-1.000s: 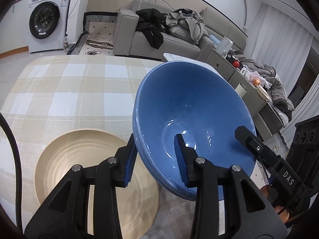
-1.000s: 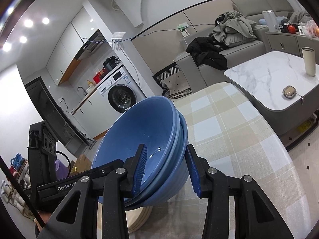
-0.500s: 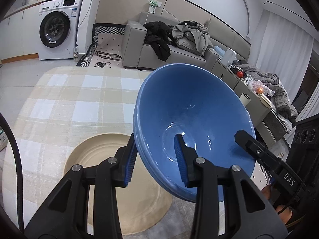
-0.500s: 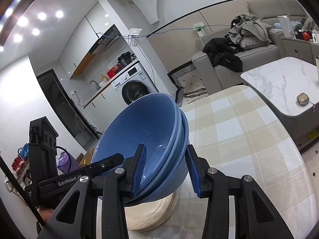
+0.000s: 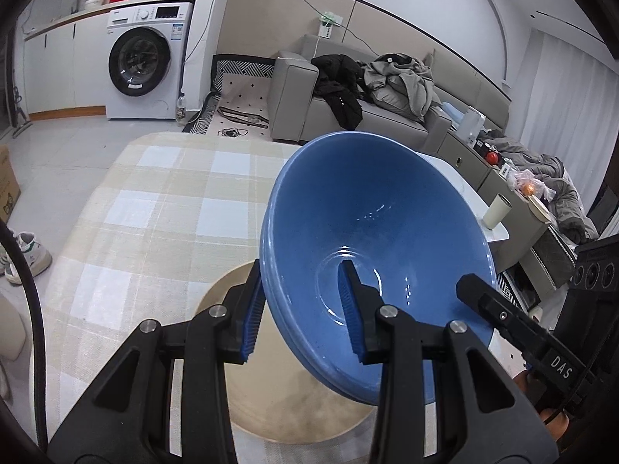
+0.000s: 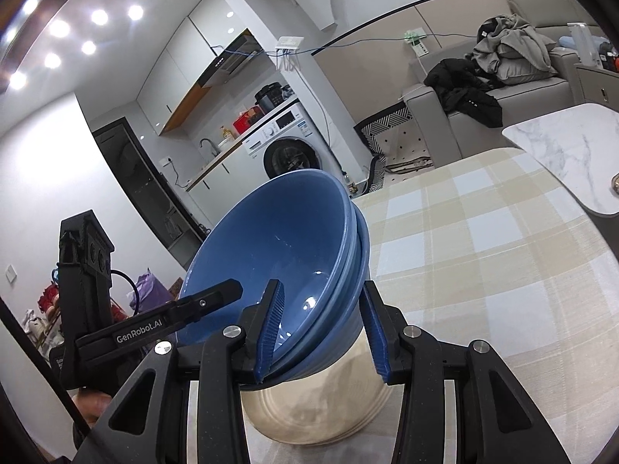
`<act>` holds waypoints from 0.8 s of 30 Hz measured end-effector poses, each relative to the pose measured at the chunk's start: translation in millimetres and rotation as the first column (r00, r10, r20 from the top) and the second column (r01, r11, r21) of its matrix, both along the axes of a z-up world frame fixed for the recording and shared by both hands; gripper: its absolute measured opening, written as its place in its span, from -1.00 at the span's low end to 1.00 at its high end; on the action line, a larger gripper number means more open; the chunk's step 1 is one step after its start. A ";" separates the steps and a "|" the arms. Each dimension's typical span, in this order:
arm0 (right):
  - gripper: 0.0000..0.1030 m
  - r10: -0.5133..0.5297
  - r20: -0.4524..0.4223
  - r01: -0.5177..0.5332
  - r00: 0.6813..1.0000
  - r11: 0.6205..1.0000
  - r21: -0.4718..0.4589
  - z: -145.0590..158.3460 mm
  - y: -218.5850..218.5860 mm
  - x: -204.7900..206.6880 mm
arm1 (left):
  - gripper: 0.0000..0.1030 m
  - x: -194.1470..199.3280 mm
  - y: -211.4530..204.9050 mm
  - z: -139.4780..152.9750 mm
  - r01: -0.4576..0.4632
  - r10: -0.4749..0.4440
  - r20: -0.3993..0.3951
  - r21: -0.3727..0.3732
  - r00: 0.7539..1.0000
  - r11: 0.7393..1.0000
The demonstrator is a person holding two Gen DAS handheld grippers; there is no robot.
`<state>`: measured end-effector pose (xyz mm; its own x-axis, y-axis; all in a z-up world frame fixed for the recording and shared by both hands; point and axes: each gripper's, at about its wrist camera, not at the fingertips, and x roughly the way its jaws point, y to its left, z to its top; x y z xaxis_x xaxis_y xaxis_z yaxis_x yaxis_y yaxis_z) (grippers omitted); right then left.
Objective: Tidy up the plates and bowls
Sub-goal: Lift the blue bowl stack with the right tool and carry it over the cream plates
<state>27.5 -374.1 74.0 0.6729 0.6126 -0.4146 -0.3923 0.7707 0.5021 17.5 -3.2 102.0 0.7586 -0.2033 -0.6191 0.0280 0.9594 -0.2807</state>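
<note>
Blue bowls (image 5: 387,239) carried over beige plates (image 5: 294,410) (both jaws clamped on rim)

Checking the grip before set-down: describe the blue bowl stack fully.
The blue bowl stack looks like glossy glazed ceramic, several nested bowls with layered rims, empty. It is tilted, above the beige plates. The left gripper and right gripper each clamp opposite rims, one pad inside, one outside.

blue bowls (image 6: 278,255): 3 nested, by rims | beige plates (image 6: 321,406): stack, cnt unclear | grippers: 2 | cup (image 5: 497,212): 1 | washer (image 5: 145,60): 1
</note>
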 end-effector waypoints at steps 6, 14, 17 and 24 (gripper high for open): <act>-0.20 0.025 -0.001 -0.025 1.000 0.999 -0.039 -8.3 22.1 -1.2 | -0.35 -5.9 24.1 -17.6 -0.033 0.033 -0.027 -0.006 0.999 0.999; -0.20 0.058 -0.020 -0.058 0.998 0.997 -0.052 -21.3 39.6 0.5 | -0.35 -2.1 38.1 -39.0 -0.052 0.053 -0.053 0.012 0.997 0.999; -0.20 0.063 -0.029 -0.065 0.998 0.996 -0.061 -24.8 43.8 1.8 | -0.35 0.4 40.2 -46.4 -0.055 0.056 -0.065 0.016 0.996 0.998; -0.20 0.068 -0.050 -0.071 0.996 0.995 -0.071 -31.1 48.1 3.7 | -0.35 7.6 42.0 -59.2 -0.060 0.061 -0.088 0.020 0.994 0.998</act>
<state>31.2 -326.0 42.9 0.6081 0.6242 -0.4905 -0.4231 0.7776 0.4650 25.1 38.8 42.9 0.7112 -0.1472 -0.6874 -0.0545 0.9634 -0.2626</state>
